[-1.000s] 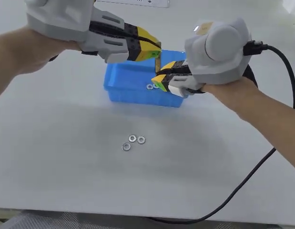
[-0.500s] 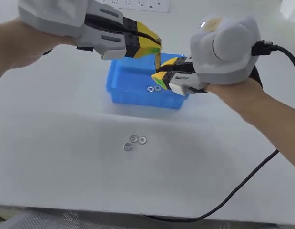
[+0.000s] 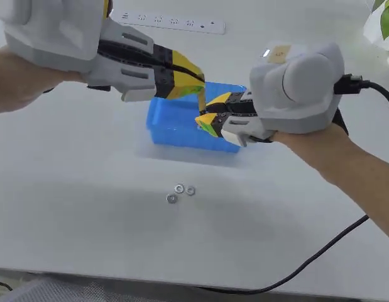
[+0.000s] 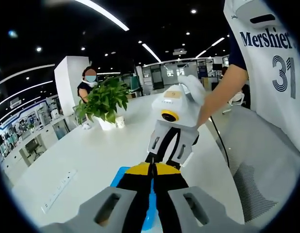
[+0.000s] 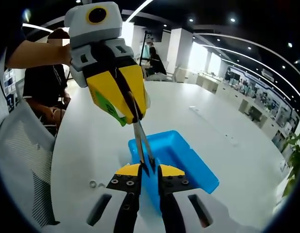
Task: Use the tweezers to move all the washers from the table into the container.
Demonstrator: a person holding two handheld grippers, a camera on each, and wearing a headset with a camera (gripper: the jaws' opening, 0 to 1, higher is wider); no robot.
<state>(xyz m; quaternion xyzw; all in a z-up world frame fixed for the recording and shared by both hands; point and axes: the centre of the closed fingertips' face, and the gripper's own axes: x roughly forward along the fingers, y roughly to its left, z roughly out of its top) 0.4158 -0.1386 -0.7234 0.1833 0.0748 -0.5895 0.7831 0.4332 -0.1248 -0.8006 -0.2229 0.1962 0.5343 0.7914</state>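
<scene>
- Left hand-held gripper (image 3: 194, 89): jaws clamped on tweezers (image 5: 141, 136), which point down over the blue container (image 3: 175, 129).
- Right hand-held gripper (image 3: 205, 118): jaws narrowly apart on either side of the tweezer tips; can't tell whether they press.
- Washers (image 3: 181, 192): 3 pcs, loose cluster on surface (image 3: 81, 214), in front of the container, not touching it.
- Power strip (image 3: 169, 22): on the surface, beyond the container.

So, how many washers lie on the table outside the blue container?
3 washers, clustered on the table in front of the blue container: two side by side and one nearer the camera. Others inside the container may be hidden behind the right tongs.
</scene>
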